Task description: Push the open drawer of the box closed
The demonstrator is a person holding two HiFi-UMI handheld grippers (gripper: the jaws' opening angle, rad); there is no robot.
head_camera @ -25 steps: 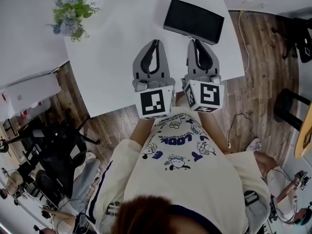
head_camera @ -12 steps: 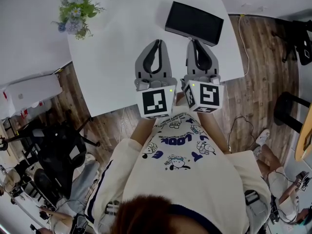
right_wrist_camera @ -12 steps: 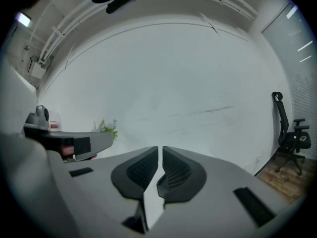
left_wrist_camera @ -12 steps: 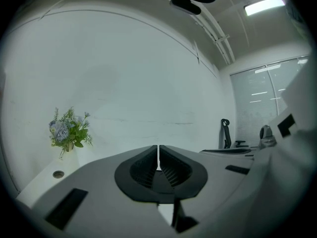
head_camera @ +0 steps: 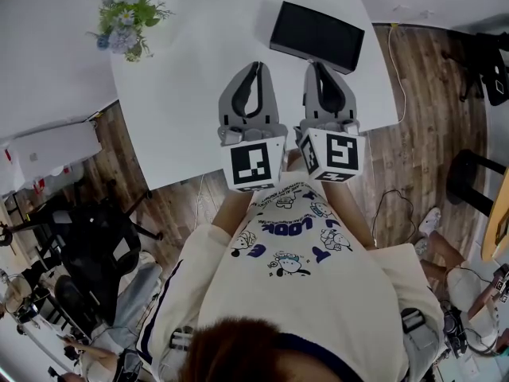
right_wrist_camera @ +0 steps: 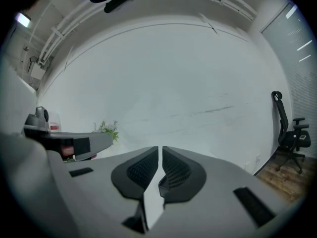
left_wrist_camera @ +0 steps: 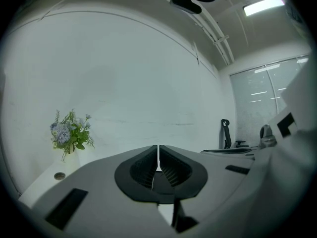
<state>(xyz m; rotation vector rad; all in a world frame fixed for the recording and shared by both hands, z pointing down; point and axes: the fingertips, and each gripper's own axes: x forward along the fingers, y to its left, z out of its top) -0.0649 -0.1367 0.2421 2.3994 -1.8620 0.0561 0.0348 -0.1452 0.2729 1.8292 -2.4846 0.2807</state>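
Left gripper (head_camera: 254, 67), right gripper (head_camera: 315, 65): jaws together, empty; box (head_camera: 316, 36) at 12 o'clock — unbraced push may just skid it.

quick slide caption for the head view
Both shut and empty, the left gripper and right gripper hover side by side over the white table, short of the black box.
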